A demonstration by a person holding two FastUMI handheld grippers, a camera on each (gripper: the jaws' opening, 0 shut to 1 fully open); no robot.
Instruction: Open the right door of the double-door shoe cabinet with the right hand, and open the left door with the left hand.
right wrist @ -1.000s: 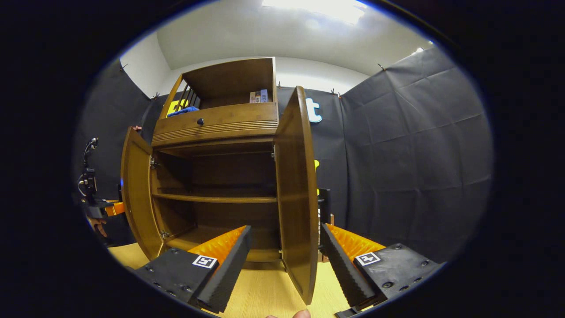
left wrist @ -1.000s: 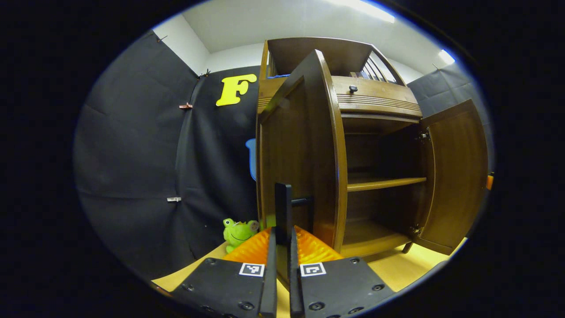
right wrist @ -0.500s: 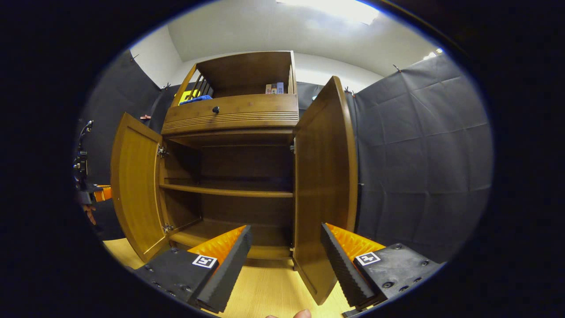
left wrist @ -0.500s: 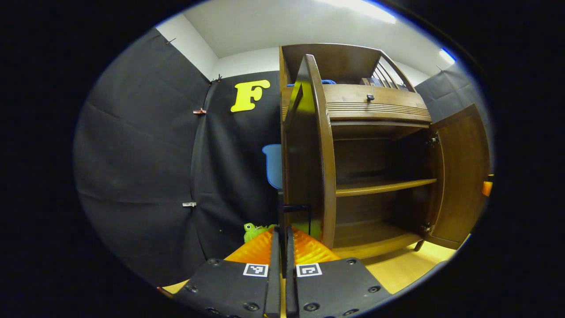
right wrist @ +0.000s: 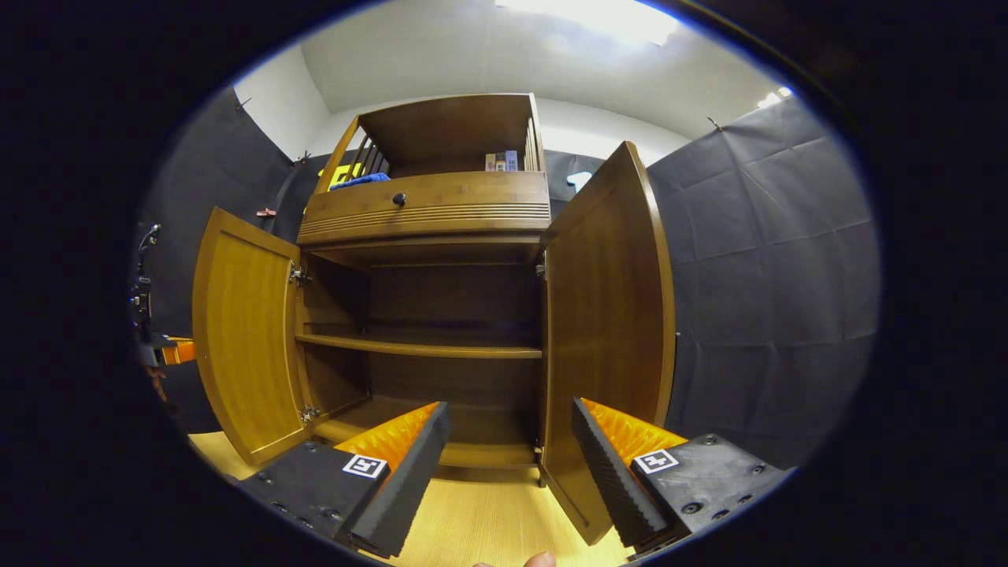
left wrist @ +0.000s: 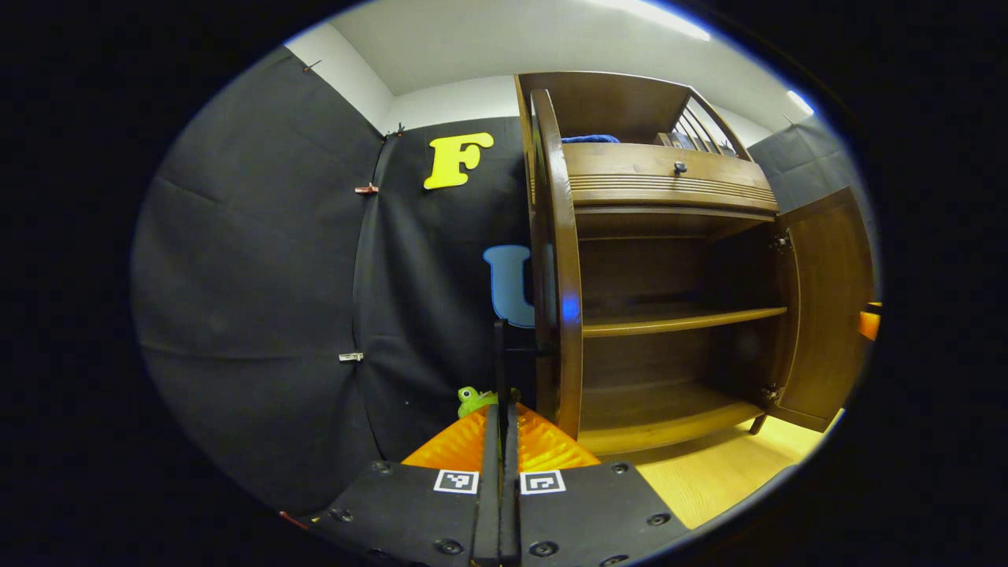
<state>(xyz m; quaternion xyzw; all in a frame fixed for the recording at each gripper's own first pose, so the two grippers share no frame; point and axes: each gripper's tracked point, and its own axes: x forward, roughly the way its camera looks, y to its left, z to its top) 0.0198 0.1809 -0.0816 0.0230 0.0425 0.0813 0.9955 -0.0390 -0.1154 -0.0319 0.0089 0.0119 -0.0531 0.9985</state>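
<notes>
A: We are in a little booth with black cloth walls [left wrist: 260, 260] and a light wood floor [right wrist: 488, 528]. What are the two grippers doing?

B: The left gripper [left wrist: 501, 441] has its fingers pressed close together. A thin dark bar, the handle [left wrist: 499, 354] of the left door, goes down between them. I think they squeeze it, but the spot is dark.

A: And the other one?

B: The right gripper [right wrist: 510, 453] has its fingers wide apart. Nothing is between them. They hang just above the floor, in front of the cabinet.

A: Where is the cabinet?

B: The brown shoe cabinet [right wrist: 429, 213] stands on the floor against the cloth. Both doors are swung out. In the left gripper view the left door [left wrist: 555, 260] shows edge-on, just past the fingers. In the right gripper view the right door [right wrist: 610, 339] stands open, close behind the right-hand finger.

A: What is inside?

B: One shelf [right wrist: 421, 346] across the middle. I see no shoes on it. Above the doors is a drawer [right wrist: 429, 206] with a small dark knob.

A: Anything else?

B: A green toy frog [left wrist: 472, 399] sits on the floor by the cloth, left of the cabinet. On top there is something blue [left wrist: 589, 138].
</notes>
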